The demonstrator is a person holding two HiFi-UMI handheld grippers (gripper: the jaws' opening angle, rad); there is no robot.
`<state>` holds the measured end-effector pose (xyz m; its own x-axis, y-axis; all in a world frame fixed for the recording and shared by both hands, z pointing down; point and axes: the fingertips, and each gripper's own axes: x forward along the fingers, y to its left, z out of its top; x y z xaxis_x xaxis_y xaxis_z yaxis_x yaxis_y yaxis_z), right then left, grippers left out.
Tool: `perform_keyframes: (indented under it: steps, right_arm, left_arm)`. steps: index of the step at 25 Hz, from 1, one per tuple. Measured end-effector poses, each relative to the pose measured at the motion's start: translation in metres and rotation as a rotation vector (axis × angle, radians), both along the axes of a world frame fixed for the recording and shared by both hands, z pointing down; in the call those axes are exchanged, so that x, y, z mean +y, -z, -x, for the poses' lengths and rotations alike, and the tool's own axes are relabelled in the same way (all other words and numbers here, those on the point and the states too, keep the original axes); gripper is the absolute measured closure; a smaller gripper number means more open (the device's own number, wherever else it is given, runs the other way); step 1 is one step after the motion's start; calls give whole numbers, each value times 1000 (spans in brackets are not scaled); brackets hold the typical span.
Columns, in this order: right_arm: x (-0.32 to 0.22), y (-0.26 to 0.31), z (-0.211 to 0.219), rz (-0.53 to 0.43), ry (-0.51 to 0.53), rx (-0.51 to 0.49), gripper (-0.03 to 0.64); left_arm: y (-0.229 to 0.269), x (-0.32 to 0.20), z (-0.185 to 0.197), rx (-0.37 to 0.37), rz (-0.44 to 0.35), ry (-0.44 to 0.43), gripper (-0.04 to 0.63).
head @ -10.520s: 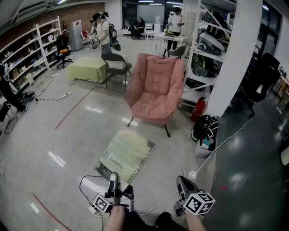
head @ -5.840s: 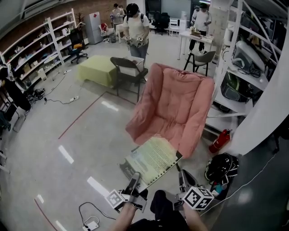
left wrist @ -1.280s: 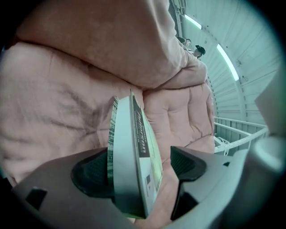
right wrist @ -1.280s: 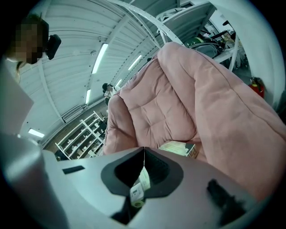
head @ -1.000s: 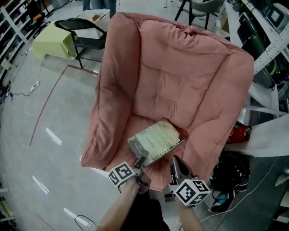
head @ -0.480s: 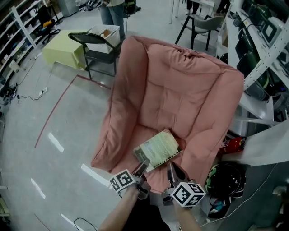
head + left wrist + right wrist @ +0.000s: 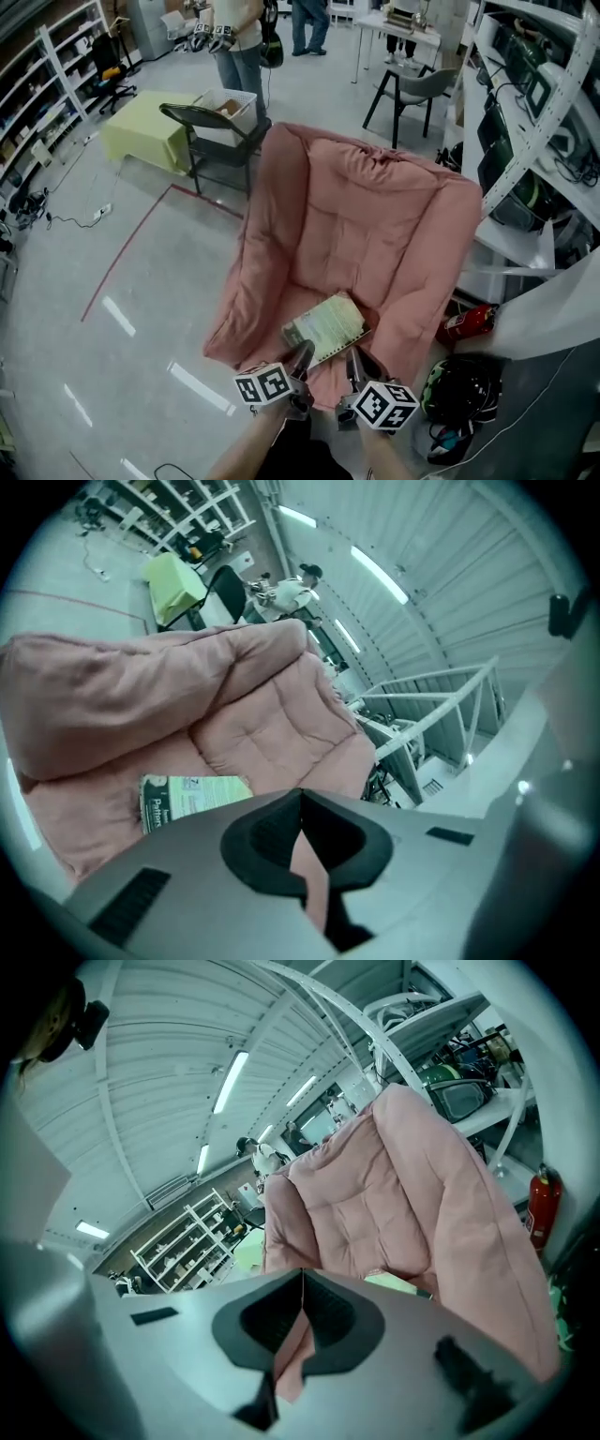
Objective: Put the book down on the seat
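Book lying flat, cover up, on the seat, with both tools clear of it. The left hand-held gripper has just been closing, and its jaws now meet with nothing between them; only pink cushion shows past the tips. The right hand-held gripper is likewise closed on nothing.

I hold both above the seat's front edge, apart from the book. I judge this fits a finished release, since closed jaws cannot catch the cover.

The book sits toward the front of the seat, its far corner near the right side cushion of the armchair. The padding appears to dip toward the backrest, so I judge the book will stay put and not slide off the front. As far as I can judge, the task is done.

Writing: in the left gripper view the book shows a pale green cover with a darker band along one edge. A word beginning "Patter" can be read there; the smaller print is too fine to make out. The right gripper view shows only a pale sliver of the book beyond the jaws.

The marker cubes carry black-and-white square patterns and no letters. Beside the armchair is a red fire extinguisher, its label unreadable.
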<state>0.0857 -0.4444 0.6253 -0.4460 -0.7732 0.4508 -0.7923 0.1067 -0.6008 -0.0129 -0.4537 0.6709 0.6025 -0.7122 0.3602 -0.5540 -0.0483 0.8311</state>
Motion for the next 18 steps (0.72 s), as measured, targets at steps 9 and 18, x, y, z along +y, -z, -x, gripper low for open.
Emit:
perform_keyframes:
  steps: [9, 18]
  right_arm:
    - [7, 55, -11, -71, -5, 43, 604]
    - [28, 123, -14, -170, 3, 79, 604]
  left_arm:
    - [92, 14, -30, -249, -229, -147, 586]
    - [158, 41, -40, -401, -355, -204, 586]
